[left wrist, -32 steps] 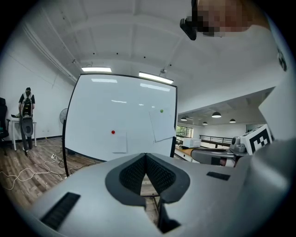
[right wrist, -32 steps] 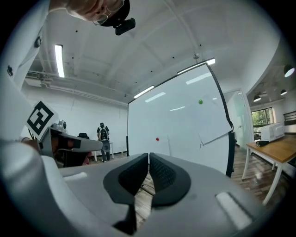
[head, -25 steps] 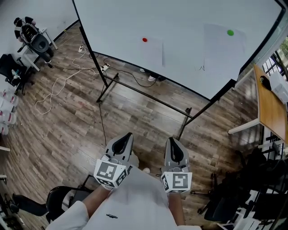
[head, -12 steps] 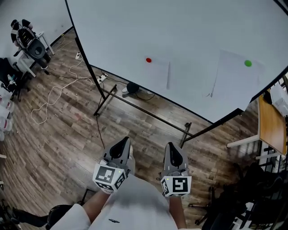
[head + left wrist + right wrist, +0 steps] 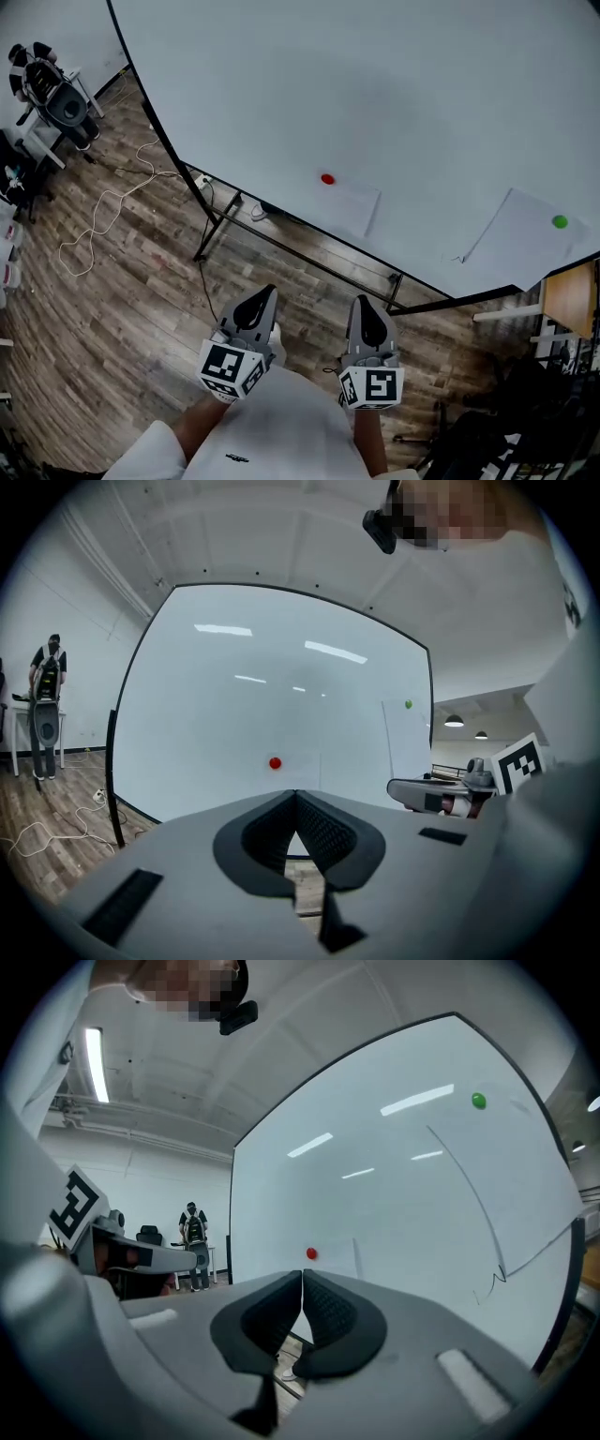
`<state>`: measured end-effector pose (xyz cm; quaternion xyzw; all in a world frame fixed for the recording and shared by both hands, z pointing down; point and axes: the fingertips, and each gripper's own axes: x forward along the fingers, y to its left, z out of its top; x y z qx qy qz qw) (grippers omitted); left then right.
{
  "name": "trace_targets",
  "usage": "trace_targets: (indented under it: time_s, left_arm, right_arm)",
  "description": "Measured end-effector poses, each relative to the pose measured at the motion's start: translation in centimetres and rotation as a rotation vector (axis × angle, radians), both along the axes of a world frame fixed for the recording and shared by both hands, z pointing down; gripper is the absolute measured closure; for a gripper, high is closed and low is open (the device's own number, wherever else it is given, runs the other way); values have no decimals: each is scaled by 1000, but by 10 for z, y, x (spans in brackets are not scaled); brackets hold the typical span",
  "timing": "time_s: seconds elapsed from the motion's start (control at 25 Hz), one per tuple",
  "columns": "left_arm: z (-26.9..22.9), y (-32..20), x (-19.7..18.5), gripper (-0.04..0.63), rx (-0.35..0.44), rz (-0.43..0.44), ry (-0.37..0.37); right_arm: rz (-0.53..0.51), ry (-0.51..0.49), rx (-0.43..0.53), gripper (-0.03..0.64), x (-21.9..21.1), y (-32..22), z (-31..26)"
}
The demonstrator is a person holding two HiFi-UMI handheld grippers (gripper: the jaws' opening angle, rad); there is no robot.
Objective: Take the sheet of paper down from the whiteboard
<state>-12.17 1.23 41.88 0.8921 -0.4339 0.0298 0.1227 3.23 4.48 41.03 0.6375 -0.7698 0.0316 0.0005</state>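
A big whiteboard (image 5: 375, 94) on a black stand fills the upper head view. Two white sheets hang on it. One sheet (image 5: 354, 203) sits under a red magnet (image 5: 327, 178), straight ahead of my grippers. The other sheet (image 5: 518, 242) sits under a green magnet (image 5: 560, 222) at the right edge. My left gripper (image 5: 266, 292) and right gripper (image 5: 362, 302) are side by side over the floor, short of the board, both shut and empty. The left gripper view shows the red magnet (image 5: 275, 762) just above its shut tips (image 5: 295, 794). In the right gripper view, the green-magnet sheet (image 5: 506, 1194) is at the upper right.
The board's black stand legs (image 5: 217, 223) and crossbar (image 5: 309, 255) stand on the wood floor between me and the board. Cables (image 5: 103, 211) trail at the left near a chair (image 5: 58, 98). A wooden table (image 5: 567, 295) is at the right. A person with a backpack (image 5: 193, 1232) stands far off.
I have moved closer to the whiteboard with both grippers. The board and its two sheets now look larger and lower in the head view. Both grippers stayed shut.
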Motion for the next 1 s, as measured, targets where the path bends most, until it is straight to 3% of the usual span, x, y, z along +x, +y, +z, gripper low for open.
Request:
trace_targets:
  time_s: [0.4, 0.6, 1.0]
  left_arm:
    - [-9, -86, 31, 589, 19, 62, -9]
    - [-14, -103, 46, 589, 18, 19, -25]
    - [-10, -120, 67, 589, -2, -55, -20]
  right_arm:
    - [48, 12, 0, 615, 30, -81, -7]
    - [22, -22, -42, 615, 49, -107, 1]
    - [-55, -18, -31, 613, 77, -133, 0]
